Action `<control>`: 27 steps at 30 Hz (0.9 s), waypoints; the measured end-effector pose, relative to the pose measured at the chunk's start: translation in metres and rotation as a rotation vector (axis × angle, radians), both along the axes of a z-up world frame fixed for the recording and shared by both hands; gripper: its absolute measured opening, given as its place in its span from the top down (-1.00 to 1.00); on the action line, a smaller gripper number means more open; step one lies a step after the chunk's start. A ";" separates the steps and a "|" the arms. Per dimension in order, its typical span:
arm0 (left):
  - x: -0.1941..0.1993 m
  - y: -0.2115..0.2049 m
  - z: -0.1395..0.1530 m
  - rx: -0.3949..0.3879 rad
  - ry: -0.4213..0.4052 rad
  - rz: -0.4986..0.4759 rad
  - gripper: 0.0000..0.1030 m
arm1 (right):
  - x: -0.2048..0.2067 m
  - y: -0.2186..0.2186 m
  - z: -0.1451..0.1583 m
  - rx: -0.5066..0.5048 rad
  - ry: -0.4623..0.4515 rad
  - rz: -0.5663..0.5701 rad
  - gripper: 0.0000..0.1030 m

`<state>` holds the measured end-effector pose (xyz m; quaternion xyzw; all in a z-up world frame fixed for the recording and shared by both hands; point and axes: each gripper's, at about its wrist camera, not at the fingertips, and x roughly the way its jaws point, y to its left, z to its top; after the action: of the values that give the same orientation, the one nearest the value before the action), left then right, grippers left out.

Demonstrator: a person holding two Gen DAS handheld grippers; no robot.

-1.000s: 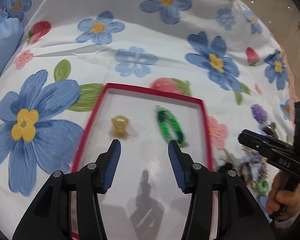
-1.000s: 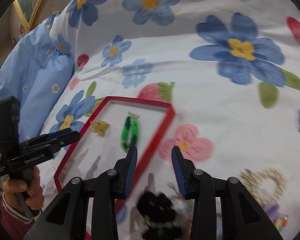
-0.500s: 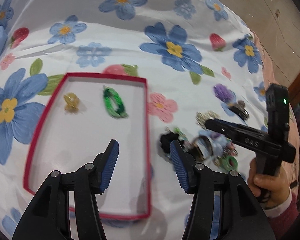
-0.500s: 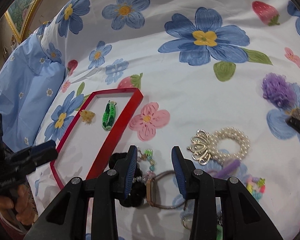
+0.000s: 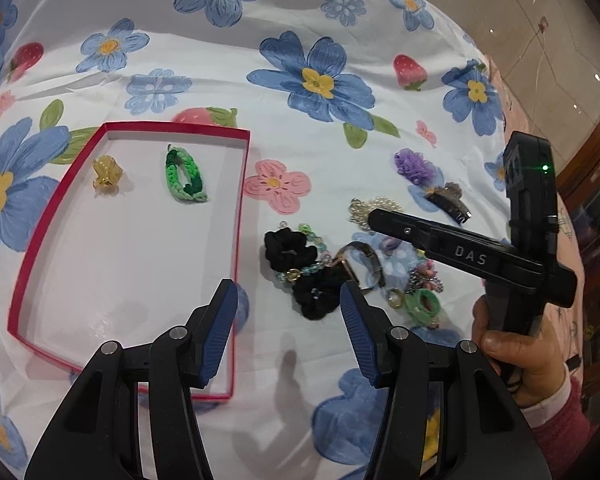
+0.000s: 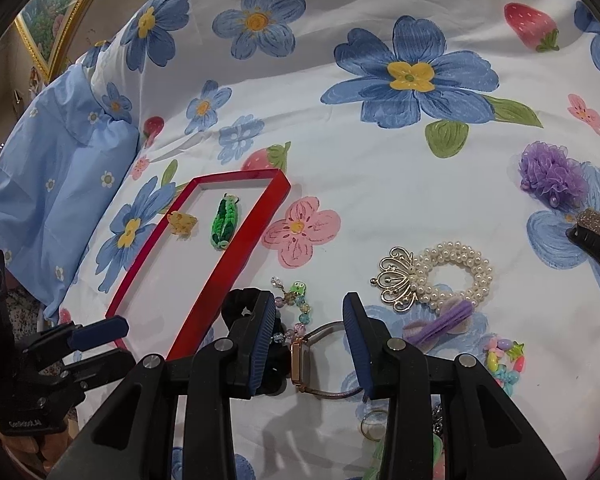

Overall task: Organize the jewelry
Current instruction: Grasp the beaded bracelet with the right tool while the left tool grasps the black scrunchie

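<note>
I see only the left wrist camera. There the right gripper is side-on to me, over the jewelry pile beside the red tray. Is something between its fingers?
Observer: The right gripper is open. A rose-gold watch lies on the cloth under the gap, not pinched.
Operator: In my view that gripper covers some pearls. What are they?
Observer: A pearl bracelet with a gold crown charm, lying free on the cloth.
Operator: Is anything close beside it?
Observer: Yes, a purple bow hair tie lies just below the pearls, touching them.
</note>
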<state>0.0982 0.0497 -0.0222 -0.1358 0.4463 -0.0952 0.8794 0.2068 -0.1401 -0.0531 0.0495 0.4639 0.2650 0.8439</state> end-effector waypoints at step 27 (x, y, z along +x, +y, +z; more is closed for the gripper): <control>0.013 -0.043 -0.050 -0.065 0.090 0.008 -0.02 | 0.014 0.021 -0.020 -0.077 0.035 0.170 0.43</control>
<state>0.1117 0.0063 -0.0721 -0.1702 0.4816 -0.0998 0.8539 0.2212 -0.1192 -0.0733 -0.0182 0.4909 0.3166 0.8114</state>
